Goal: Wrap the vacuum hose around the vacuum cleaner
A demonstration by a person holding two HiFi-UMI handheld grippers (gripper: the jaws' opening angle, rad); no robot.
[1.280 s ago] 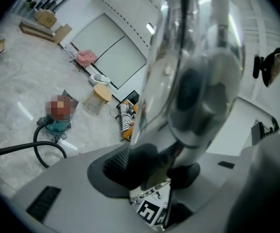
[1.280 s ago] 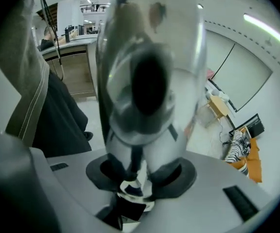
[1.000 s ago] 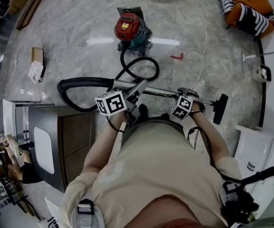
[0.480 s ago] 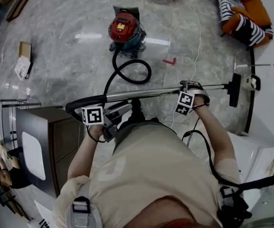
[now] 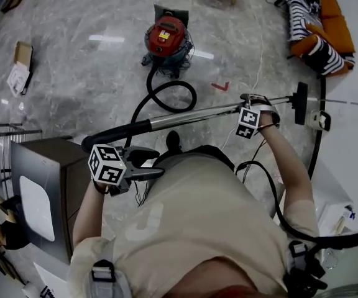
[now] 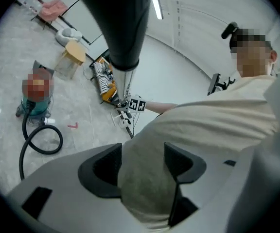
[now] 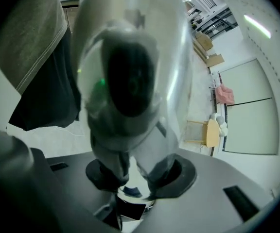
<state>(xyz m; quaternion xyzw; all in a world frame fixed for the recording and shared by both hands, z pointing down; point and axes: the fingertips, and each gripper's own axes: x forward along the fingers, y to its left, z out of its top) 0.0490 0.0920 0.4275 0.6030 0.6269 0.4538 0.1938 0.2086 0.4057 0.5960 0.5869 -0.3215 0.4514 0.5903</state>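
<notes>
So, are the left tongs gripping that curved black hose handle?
No, the left tongs have just been opening and stand empty, clear of the curved black hose handle.

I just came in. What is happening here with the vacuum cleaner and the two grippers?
A person holds the metal wand of a red vacuum cleaner above the floor. The right gripper is clamped on the wand near its floor head. The left gripper is off it; its jaws have just been opening and grip nothing. The black hose lies in a loose loop on the floor near the vacuum cleaner, not yet wrapped around it.
</notes>
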